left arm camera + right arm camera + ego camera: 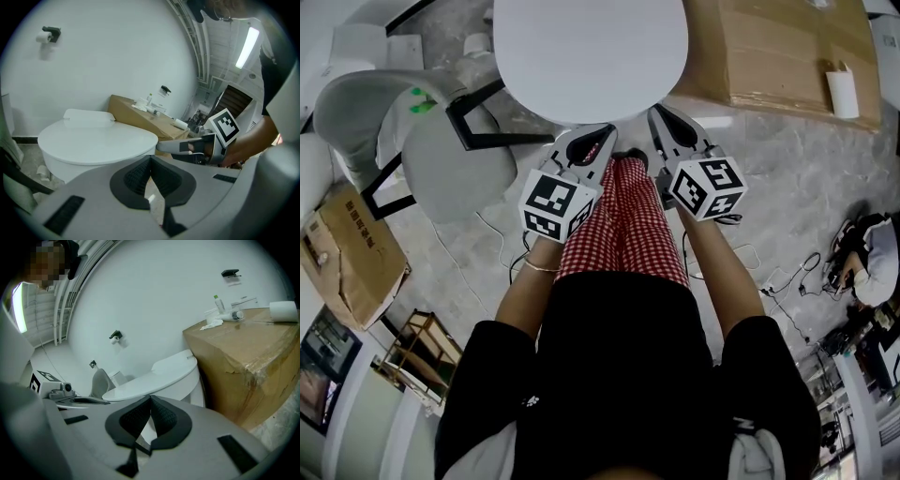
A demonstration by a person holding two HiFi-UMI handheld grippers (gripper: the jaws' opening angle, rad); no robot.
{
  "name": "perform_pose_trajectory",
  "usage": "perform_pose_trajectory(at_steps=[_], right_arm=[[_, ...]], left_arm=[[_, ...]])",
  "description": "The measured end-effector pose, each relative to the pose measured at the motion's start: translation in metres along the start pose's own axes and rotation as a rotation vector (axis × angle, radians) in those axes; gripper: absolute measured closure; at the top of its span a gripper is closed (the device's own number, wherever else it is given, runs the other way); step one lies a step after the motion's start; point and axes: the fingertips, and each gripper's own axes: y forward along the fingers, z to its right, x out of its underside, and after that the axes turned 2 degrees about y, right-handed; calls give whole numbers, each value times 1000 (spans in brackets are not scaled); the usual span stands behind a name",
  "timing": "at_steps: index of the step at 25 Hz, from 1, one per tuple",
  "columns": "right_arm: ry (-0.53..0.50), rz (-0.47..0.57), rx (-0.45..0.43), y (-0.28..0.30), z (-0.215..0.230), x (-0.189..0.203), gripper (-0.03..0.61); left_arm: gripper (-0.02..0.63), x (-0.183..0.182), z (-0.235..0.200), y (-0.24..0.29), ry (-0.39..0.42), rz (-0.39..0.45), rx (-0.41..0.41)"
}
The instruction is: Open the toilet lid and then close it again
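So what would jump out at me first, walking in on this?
Probably the big white toilet lid, closed flat at the top centre of the head view. Just below it hover the left claw and right claw, both pinched shut and empty, each carrying a cube of black-and-white squares. Between them runs a red checked trouser leg, with a cardboard box to the lid's right.

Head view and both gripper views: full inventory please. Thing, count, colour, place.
toilet lid: 1, white, down, just ahead of both grippers
cardboard box: 1, brown, right of the lid
paper roll: 1, white, on the box
bottle: 1, pale, green cap, on the box
chair: 1, grey, black frame, left of the lid
trousers: red check, between the grippers
left gripper: grey, shut, empty
right gripper: grey, shut, empty
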Motion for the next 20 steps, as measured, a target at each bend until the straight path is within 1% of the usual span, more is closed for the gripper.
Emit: perform_pose_trajectory(at_steps=[5, 12, 15, 20], right_arm=[[5, -4, 2, 1, 4, 9, 558], [20, -24, 26, 3, 8, 20, 558], [21, -36, 32, 4, 12, 27, 558], [37, -51, 40, 8, 17, 38, 558]], left_arm=[[610, 12, 3, 2, 41, -25, 12], [609, 20, 7, 3, 27, -18, 20], [609, 22, 4, 2, 13, -7, 13], [609, 31, -3, 1, -14, -14, 4]])
